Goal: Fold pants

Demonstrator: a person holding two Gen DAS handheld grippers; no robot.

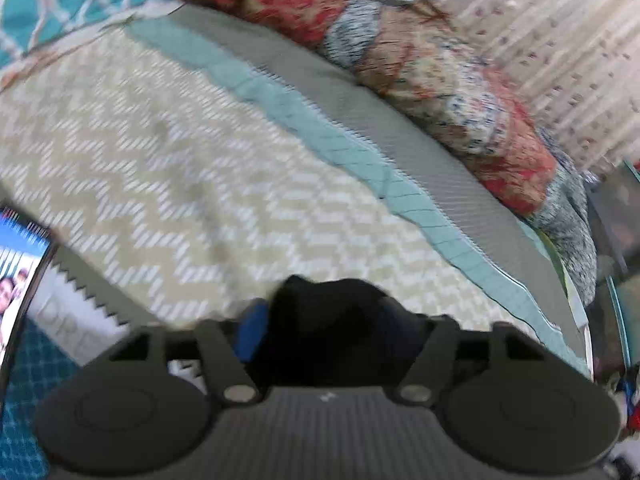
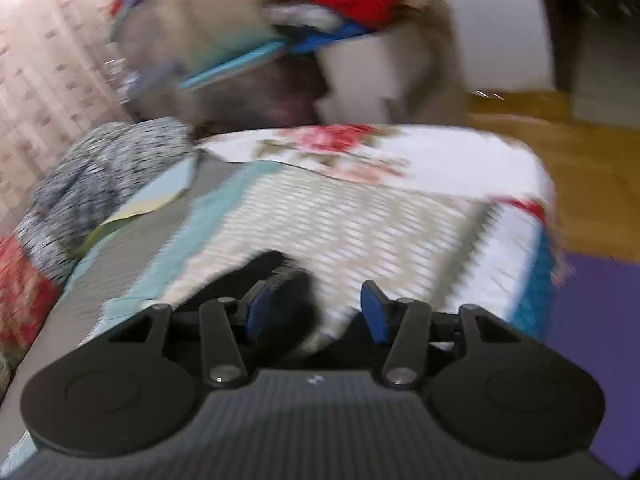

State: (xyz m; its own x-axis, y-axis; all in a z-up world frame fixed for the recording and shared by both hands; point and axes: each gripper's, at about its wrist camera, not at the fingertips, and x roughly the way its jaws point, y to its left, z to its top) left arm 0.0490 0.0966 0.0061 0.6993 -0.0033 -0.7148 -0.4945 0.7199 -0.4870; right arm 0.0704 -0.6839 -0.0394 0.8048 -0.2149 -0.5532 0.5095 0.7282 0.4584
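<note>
The pants are black cloth. In the left wrist view a bunch of the black pants (image 1: 324, 320) fills the space between the blue pads of my left gripper (image 1: 320, 334), which is shut on it above the chevron bedspread (image 1: 168, 184). In the right wrist view my right gripper (image 2: 316, 312) stands open, its blue pads (image 2: 374, 316) apart. A dark fold of the pants (image 2: 288, 300) lies against its left pad. Both views are blurred by motion.
The bed carries a beige-and-white chevron spread with a teal and grey border (image 1: 360, 120). A floral quilt roll (image 1: 460, 92) lies along the far side by a curtain. The bed's end has a floral sheet (image 2: 360, 152), then wooden floor (image 2: 580, 168) and a purple mat (image 2: 600, 340).
</note>
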